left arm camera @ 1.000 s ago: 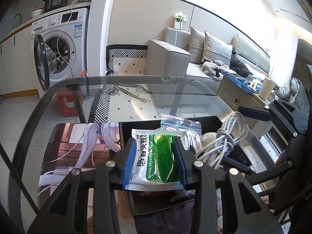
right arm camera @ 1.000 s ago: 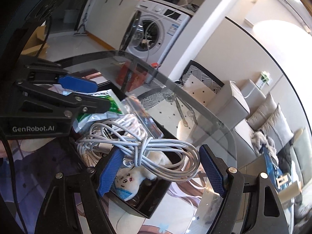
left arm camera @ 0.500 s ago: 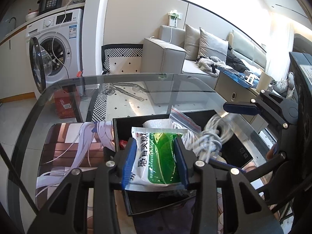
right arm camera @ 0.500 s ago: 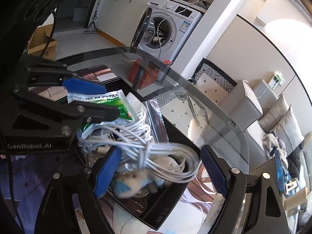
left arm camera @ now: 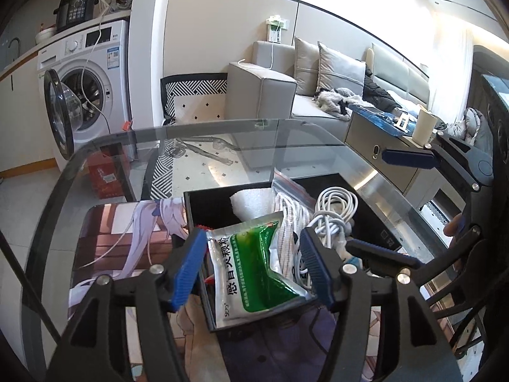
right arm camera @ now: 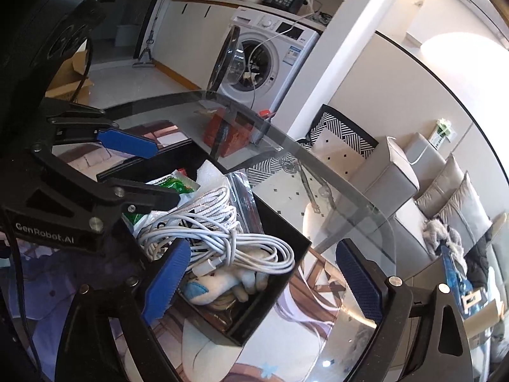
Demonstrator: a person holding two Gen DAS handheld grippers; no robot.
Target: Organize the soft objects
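Observation:
A black box (left arm camera: 191, 210) (right arm camera: 273, 283) stands on the glass table. In it lie a green and silver packet (left arm camera: 254, 270) (right arm camera: 171, 186), a coiled white cable (left arm camera: 334, 210) (right arm camera: 241, 248), a braided cable in a clear zip bag (left arm camera: 291, 213) (right arm camera: 216, 203), white foam (left arm camera: 251, 203) and a white plush toy (right arm camera: 219, 286). My left gripper (left arm camera: 251, 267) is open, its blue pads apart on either side of the packet, which rests in the box. My right gripper (right arm camera: 261, 283) is open and empty over the box's near corner, with the cable coil lying in the box below it.
An anime-print mat (left arm camera: 121, 235) (right arm camera: 302, 312) covers the table under the box. The glass table edge (left arm camera: 222, 125) curves beyond. A washing machine (left arm camera: 86, 92) with its door open, a sofa (left arm camera: 318, 86) and a side cabinet (left arm camera: 388, 156) stand further off.
My left gripper has opened and let go of the green packet, which now lies in the box. The white cable coil has dropped from my open right gripper into the box.

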